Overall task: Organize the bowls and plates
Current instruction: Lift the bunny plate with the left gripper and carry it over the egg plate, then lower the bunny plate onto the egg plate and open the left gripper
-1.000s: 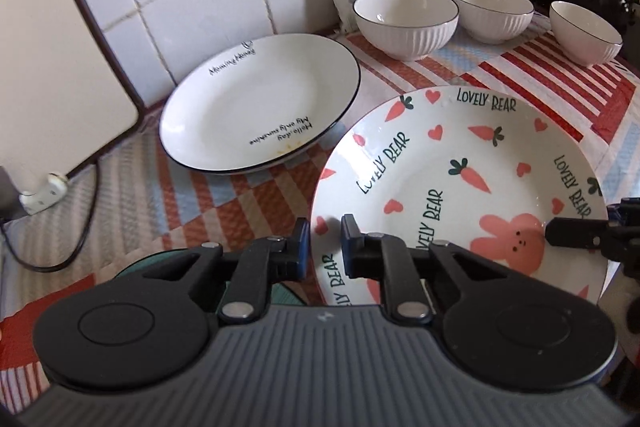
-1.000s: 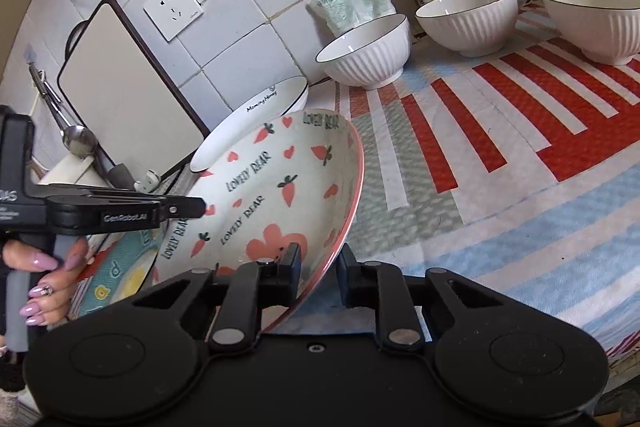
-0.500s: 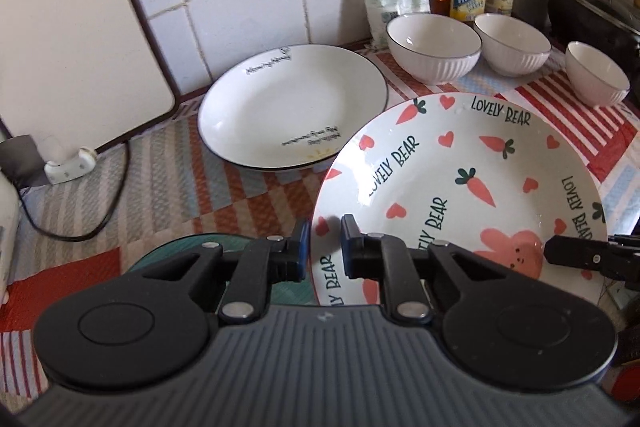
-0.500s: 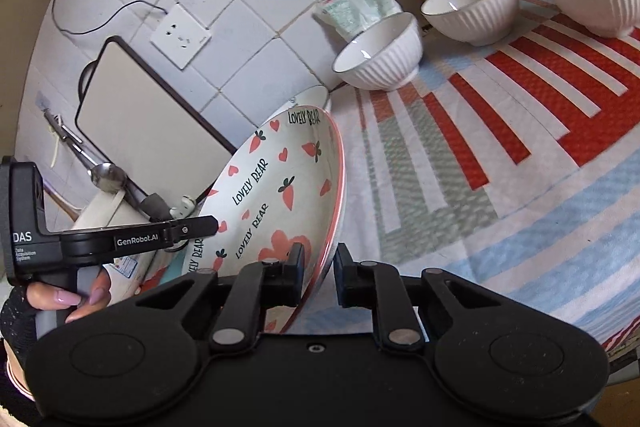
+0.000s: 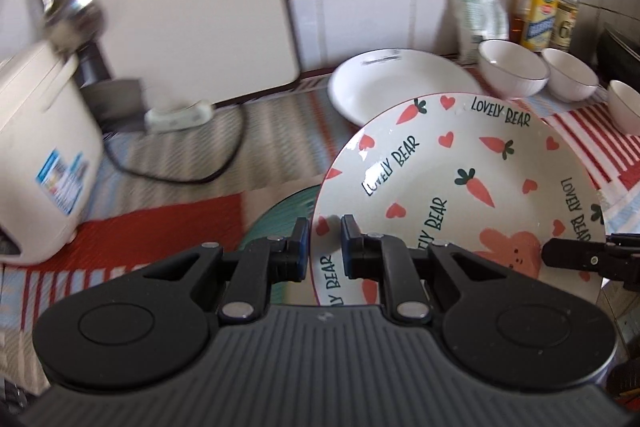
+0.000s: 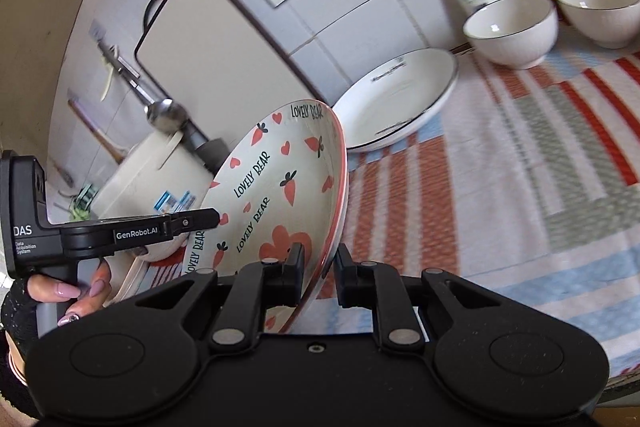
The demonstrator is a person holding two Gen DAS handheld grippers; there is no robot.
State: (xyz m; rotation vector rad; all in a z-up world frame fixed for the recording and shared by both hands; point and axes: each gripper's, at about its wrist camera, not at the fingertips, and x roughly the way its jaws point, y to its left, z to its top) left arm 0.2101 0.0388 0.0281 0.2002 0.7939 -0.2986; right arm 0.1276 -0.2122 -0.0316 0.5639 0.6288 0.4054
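A cream plate printed with carrots, hearts and a pink bear [image 5: 460,179] hangs tilted above the counter, held at two sides. My left gripper [image 5: 324,247] is shut on its left rim. My right gripper [image 6: 318,267] is shut on the near rim of the plate [image 6: 280,187]. The right gripper's tip [image 5: 550,254] shows at the plate's right edge, and the left gripper [image 6: 214,218] reaches in from the left. A white black-rimmed plate [image 5: 400,87] lies behind it. Three white bowls [image 5: 512,67] [image 5: 572,75] [image 5: 624,107] stand at the back right.
A teal plate [image 5: 276,219] lies under the held plate on the striped mat [image 6: 520,167]. A white appliance [image 5: 40,155] with a cord stands left. A cutting board [image 5: 180,7] leans on the tiled wall, and bottles [image 5: 544,7] stand at the back. A hand [image 6: 76,291] holds the left gripper.
Both grippers have carried the bear plate up and to the left, toward the white appliance. The white plate and bowls now sit farther off to the right.
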